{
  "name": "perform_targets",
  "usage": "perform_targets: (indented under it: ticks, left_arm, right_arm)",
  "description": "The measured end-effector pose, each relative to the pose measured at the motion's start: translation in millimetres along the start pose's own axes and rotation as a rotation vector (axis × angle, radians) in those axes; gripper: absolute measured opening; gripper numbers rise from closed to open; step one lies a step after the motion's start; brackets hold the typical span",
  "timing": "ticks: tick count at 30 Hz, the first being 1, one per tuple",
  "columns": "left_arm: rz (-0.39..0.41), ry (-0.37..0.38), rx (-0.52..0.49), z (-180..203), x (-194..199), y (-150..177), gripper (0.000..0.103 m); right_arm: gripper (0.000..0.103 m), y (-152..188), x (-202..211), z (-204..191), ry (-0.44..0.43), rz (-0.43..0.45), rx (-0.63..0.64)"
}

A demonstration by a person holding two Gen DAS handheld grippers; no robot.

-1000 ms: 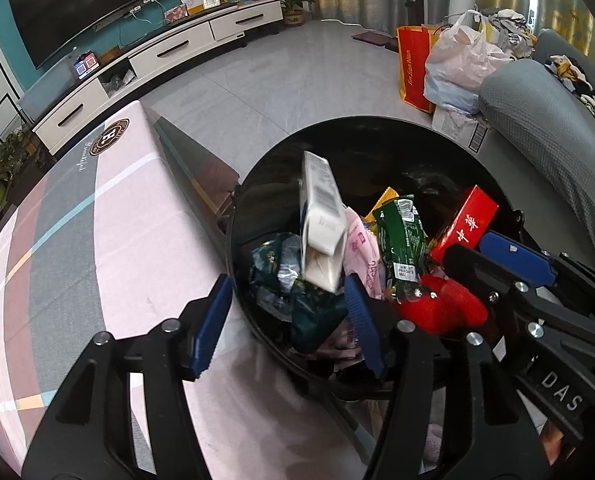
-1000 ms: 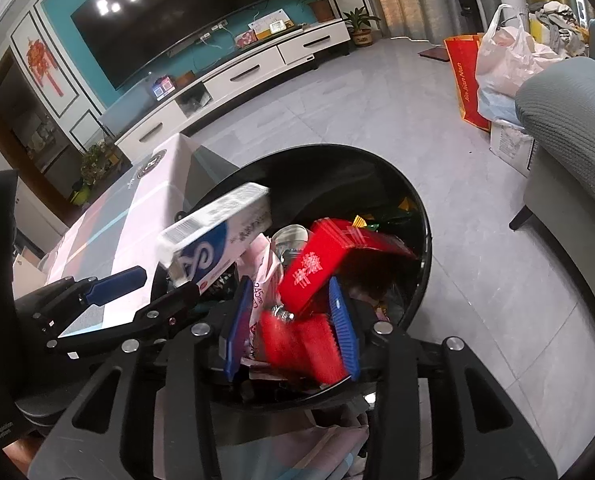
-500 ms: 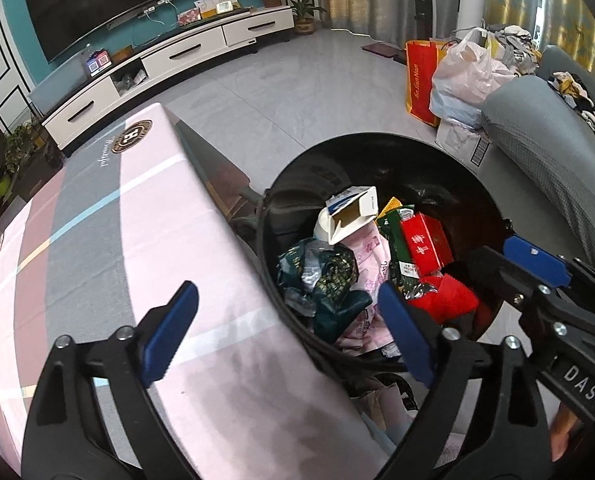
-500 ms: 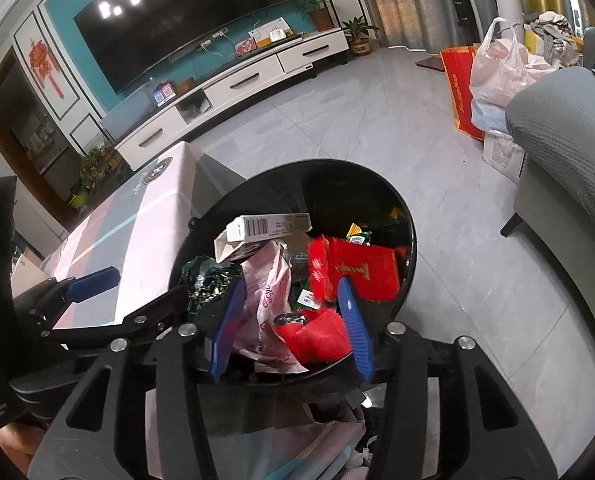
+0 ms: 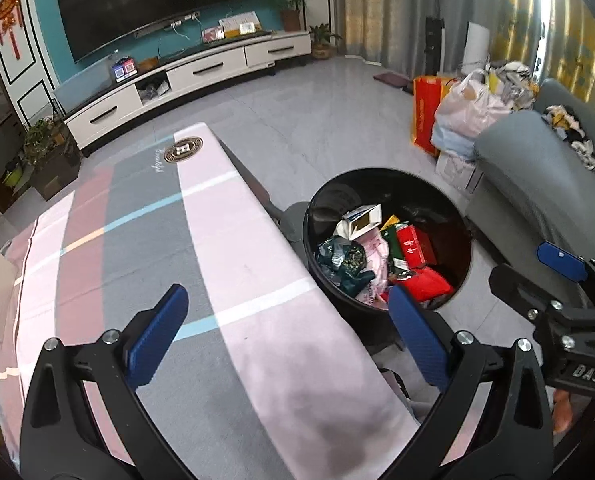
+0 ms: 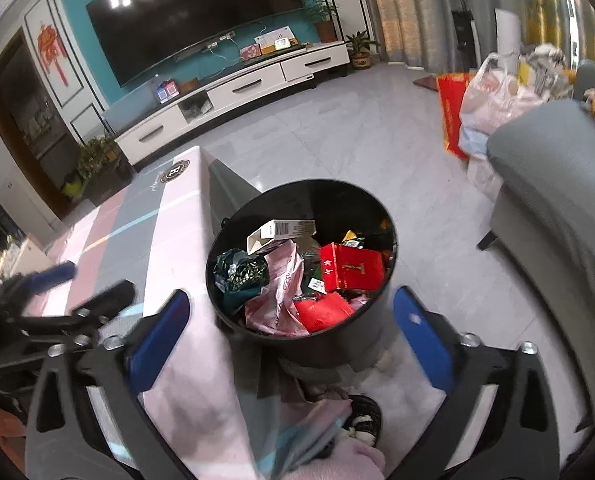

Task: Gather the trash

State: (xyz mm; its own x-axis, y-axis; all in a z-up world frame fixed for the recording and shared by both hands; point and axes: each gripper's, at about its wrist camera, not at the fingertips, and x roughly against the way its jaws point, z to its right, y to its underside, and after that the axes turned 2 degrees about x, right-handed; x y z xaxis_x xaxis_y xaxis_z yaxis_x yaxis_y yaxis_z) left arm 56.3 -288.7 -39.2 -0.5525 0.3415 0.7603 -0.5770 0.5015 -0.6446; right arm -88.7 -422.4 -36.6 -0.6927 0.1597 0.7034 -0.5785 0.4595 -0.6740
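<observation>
With both the left hand-held gripper (image 5: 287, 338) and the right hand-held gripper (image 6: 293, 338) spread wide and empty, their jaws just opened, the light, crushable trash (image 6: 297, 276) in the bin (image 6: 377, 320) is best pinched by box edges.

Both hand-held grippers, left (image 5: 285, 334) and right (image 6: 291, 334), just opened wide, empty.

Black round bin (image 6: 371, 332) on floor by table, full w/ wrappers & boxes (image 6: 351, 270).

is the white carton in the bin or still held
In the bin. The white carton lies on the pile inside the black bin; both the left gripper and right gripper are open and empty.
</observation>
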Motion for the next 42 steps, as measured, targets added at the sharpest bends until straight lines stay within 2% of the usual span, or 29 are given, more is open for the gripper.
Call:
perform_targets:
  ticks: [6,11,15,21,26,42]
  left_arm:
    - [0.055,-0.004,0.060,-12.0,60.7,-3.0,0.100]
    - [0.090,-0.049,0.085,-16.8,103.0,-1.4,0.100]
    - [0.104,-0.008,0.113,-21.6,136.2,4.6,0.100]
    - [0.152,-0.024,0.126,-27.0,171.0,12.5,0.100]
    - [0.141,-0.034,0.127,-27.0,175.9,17.9,0.100]
    - [0.081,-0.065,0.118,-26.7,152.7,23.6,0.100]
  right_arm:
    - [0.100,-2.9,40.6,-24.8,0.044,-0.043,0.080]
    - [0.100,-0.6,77.2,-39.3,0.061,0.002,0.113]
    - [0.100,-3.3,103.8,-46.9,0.059,0.019,0.094]
    - [0.100,-6.0,130.8,-57.6,0.035,0.042,0.111]
    - [0.100,-3.0,132.9,-61.4,0.039,0.031,0.124]
    - [0.100,1.4,123.5,-69.1,0.088,-0.014,0.154]
